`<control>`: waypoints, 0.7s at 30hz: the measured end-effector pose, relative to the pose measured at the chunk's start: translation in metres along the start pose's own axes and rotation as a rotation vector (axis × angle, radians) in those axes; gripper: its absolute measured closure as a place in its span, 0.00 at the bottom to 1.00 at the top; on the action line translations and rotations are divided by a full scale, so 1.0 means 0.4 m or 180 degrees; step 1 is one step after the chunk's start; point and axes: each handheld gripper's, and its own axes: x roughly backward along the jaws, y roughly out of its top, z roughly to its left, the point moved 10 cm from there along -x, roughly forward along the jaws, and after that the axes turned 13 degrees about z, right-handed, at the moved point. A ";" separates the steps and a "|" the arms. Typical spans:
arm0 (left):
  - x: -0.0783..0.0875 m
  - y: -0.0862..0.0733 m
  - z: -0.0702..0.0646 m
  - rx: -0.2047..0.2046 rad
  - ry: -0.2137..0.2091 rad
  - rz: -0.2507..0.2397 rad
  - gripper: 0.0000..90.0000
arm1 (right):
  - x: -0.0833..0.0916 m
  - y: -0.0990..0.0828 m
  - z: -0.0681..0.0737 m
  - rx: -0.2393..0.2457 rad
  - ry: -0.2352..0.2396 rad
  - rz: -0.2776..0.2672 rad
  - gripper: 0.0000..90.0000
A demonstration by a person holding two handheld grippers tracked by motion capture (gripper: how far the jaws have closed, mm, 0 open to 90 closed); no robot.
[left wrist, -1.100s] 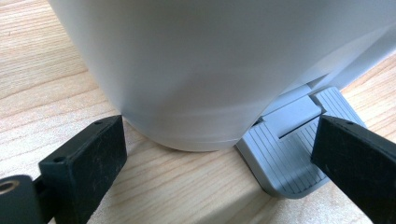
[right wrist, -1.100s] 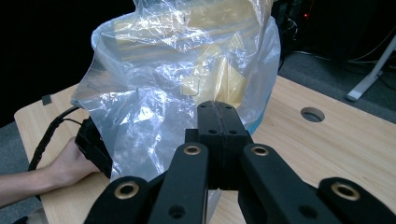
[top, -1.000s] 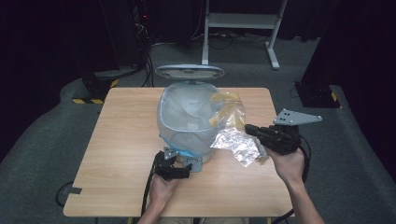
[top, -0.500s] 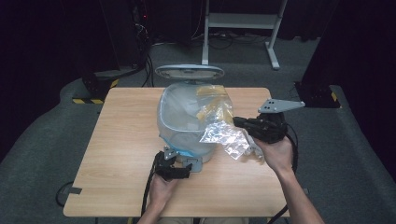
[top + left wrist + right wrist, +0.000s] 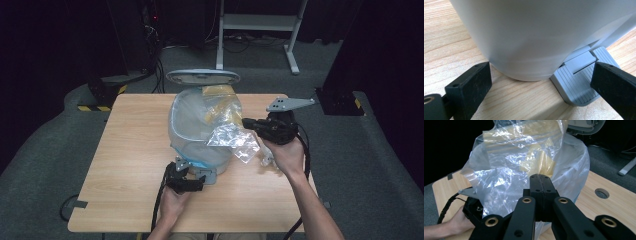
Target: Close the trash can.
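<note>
I have a light wooden table (image 5: 125,165) under me, bare grain over most of its left half, with a round cable hole (image 5: 602,193) in it. Around it lies grey carpet, dark beyond, with a white desk frame (image 5: 257,25) past the far edge and a yellow-black striped block (image 5: 102,94) on the floor off the far left corner.

A lined pedal bin (image 5: 200,130) stands mid-table, nearer the far edge, its lid (image 5: 202,76) up. My left gripper (image 5: 186,178) sits at the bin's foot toward the near edge, jaws wide apart, one on either side of the bin's base and grey pedal (image 5: 579,82), gripping neither.

My right gripper (image 5: 250,123) is clamped shut on a crumpled clear bag (image 5: 232,140), which hangs at the bin's right rim, above the table.
</note>
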 end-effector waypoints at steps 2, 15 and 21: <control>0.000 0.000 0.000 -0.0001 0.0001 0.0001 0.04 | -0.012 0.009 -0.003 0.0005 -0.0019 0.0022 1.00; 0.000 0.000 0.000 0.0000 0.0000 0.0001 0.04 | -0.049 0.034 -0.012 -0.0010 -0.0062 0.0111 1.00; 0.000 0.000 0.000 0.0001 0.0000 0.0001 0.04 | -0.081 0.037 -0.016 0.0046 -0.0140 0.0214 1.00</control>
